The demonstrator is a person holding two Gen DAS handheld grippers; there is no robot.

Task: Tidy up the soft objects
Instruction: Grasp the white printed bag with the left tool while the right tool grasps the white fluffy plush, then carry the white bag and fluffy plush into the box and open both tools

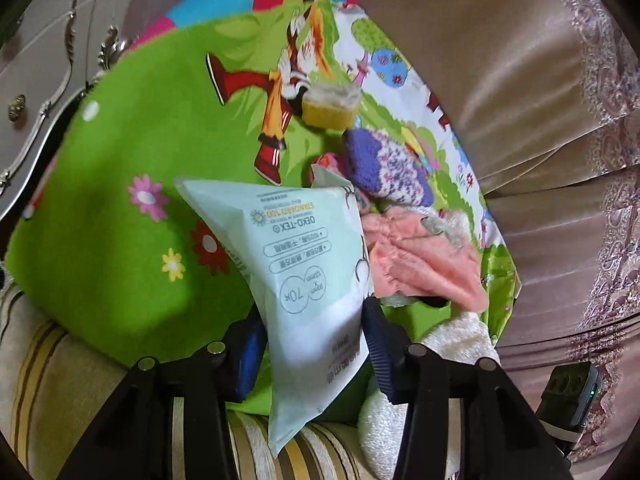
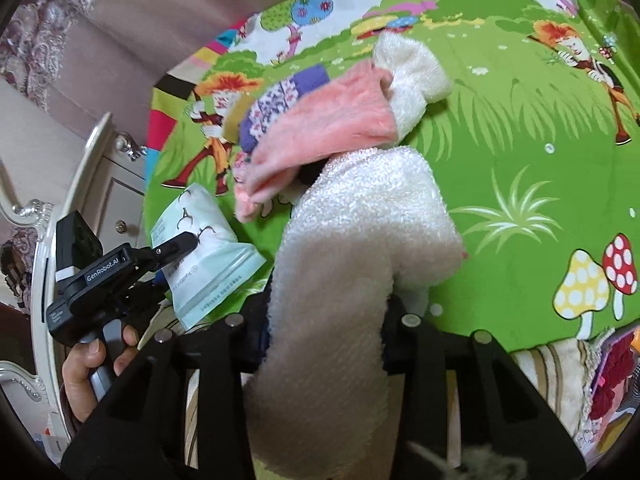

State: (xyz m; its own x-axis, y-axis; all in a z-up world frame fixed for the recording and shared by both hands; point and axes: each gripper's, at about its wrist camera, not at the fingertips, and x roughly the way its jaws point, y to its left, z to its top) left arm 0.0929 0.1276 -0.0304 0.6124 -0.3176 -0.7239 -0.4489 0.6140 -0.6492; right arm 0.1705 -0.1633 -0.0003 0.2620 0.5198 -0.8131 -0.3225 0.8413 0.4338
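Left gripper point(image 1: 312, 344) around tissue pack point(image 1: 304, 264)

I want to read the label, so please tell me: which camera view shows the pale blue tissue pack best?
The left wrist view. There the tissue pack fills the middle, printed face toward the camera, between the left gripper fingers. In the right wrist view only part of the pack shows at the left edge, small and partly behind that gripper.

The white towel point(image 2: 352, 264) is covering the right gripper's point(image 2: 324, 332) fingertips and running out of frame at the bottom. The tissue pack point(image 1: 304, 264) is hiding part of the pink cloth point(image 1: 424, 264), and its small print is blurring beyond reading.
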